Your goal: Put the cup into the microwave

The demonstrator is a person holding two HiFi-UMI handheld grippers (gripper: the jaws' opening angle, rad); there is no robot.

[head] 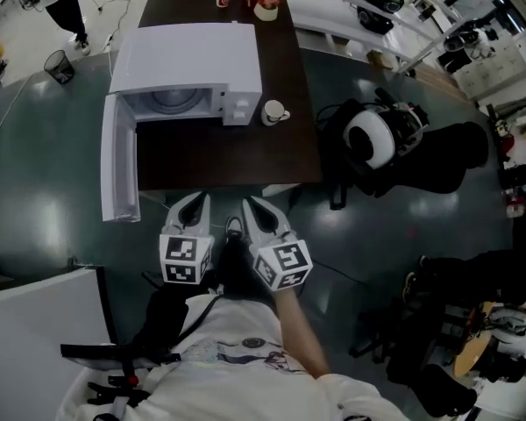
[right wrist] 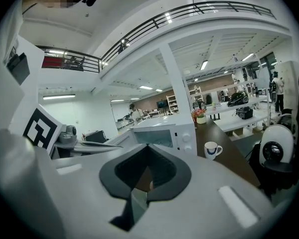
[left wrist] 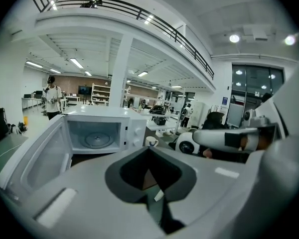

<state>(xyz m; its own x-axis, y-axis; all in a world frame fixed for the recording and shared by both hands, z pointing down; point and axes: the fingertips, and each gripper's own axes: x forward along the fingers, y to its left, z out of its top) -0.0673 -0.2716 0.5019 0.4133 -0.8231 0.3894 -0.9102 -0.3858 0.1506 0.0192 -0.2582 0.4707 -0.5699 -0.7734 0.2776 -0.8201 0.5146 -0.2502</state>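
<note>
The cup (head: 274, 112) stands on the dark desk (head: 228, 160), just beside the right side of the microwave (head: 186, 64). Its handle sticks out to the right. The microwave door (head: 120, 160) hangs wide open on the left, and the inside looks empty. Both grippers hover at the near edge of the desk, well apart from the cup. The left gripper (head: 191, 209) has its fingers pressed together with nothing in them. So does the right gripper (head: 259, 215).

A few things could go wrong from here. Closed fingers cannot take a cup. If they are not opened first, they will just push it, and it may tip over or slide toward the right edge of the desk. The cup is round and smooth, so a weak pinch on the rim could slip. It sits very close to the microwave, so a finger may bump that wall. If the cup is carried too low, it could knock the front of the microwave on the way in.
</note>
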